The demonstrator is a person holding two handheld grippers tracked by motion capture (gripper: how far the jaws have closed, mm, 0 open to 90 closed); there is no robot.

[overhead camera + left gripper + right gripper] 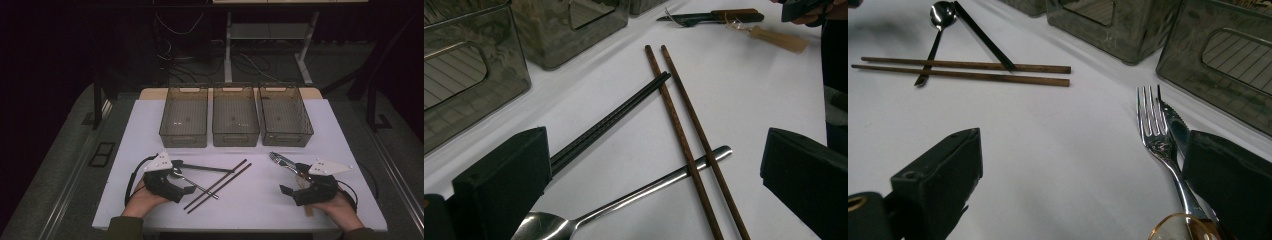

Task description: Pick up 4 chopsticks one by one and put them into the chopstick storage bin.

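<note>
Spoon (pixel 624 197) bowl cut off behind left jaw.

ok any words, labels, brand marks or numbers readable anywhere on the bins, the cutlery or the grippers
None: no readable text in these pictures.
The three bins: plain smoked walls, no label.
The fork, spoon, brown chopsticks and black chopsticks: no stamp or brand visible.
The left gripper and right gripper: black fingers and grey plates carry no marking that can be made out.
</note>
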